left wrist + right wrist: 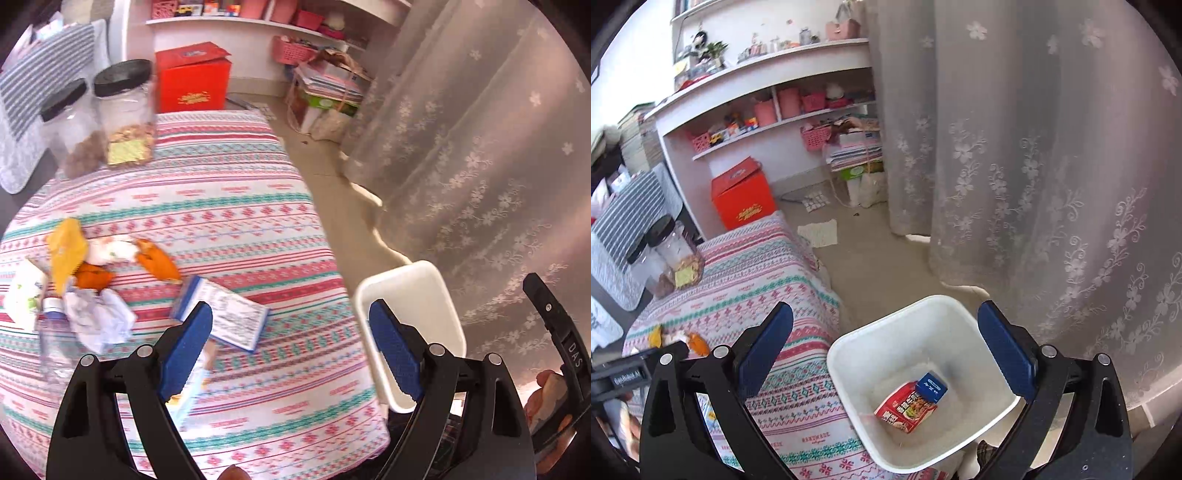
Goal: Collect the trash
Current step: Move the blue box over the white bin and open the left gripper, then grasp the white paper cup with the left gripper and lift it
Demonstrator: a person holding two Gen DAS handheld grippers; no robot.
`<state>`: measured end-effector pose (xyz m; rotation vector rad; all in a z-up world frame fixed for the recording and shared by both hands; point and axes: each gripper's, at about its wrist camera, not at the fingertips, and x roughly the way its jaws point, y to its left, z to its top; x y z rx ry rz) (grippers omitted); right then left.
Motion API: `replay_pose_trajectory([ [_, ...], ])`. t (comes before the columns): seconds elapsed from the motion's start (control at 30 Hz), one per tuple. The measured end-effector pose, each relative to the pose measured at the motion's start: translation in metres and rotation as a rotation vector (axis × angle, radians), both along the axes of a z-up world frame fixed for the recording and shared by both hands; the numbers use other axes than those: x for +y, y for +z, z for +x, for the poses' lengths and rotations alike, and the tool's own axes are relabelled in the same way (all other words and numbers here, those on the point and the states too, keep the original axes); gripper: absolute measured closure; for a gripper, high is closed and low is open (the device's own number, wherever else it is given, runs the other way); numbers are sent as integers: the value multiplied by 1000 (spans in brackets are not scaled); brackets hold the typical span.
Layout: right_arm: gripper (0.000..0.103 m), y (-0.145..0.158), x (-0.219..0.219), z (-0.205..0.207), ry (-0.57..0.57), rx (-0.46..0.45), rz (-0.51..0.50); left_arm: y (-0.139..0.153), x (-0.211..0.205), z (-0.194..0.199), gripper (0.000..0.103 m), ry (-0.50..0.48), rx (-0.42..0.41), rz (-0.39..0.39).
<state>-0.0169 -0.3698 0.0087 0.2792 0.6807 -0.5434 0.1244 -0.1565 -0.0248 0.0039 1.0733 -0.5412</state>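
A heap of trash lies on the patterned tablecloth [240, 206] at the left: a blue-and-white carton [229, 317], crumpled paper [99, 317], orange peels [157, 260], a yellow wrapper [66, 247] and a clear plastic bottle [51, 347]. My left gripper [291, 350] hangs open over the table's right edge with nothing between its pads. A blurred pale carton [194, 387] shows beside its left finger. The white bin [849, 369] stands on the floor by the table and holds a red packet [905, 410] and a small blue box [931, 387]. My right gripper [886, 347] is open and empty above the bin.
Two clear jars with black lids [125, 107] stand at the table's far left corner. A red box [192, 81] sits on the floor behind the table, below pink-and-white shelves [768, 74]. A flowered lace curtain [1052, 184] hangs on the right, close to the bin.
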Motion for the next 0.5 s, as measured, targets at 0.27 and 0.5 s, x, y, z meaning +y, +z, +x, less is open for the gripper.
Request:
replay_pose_trajectory([
  [0.27, 7, -19, 59, 42, 200, 111, 58, -7, 113, 63, 19, 124, 14, 321],
  [0.5, 7, -34, 86, 66, 285, 181, 103, -69, 188, 120, 19, 166, 174, 606],
])
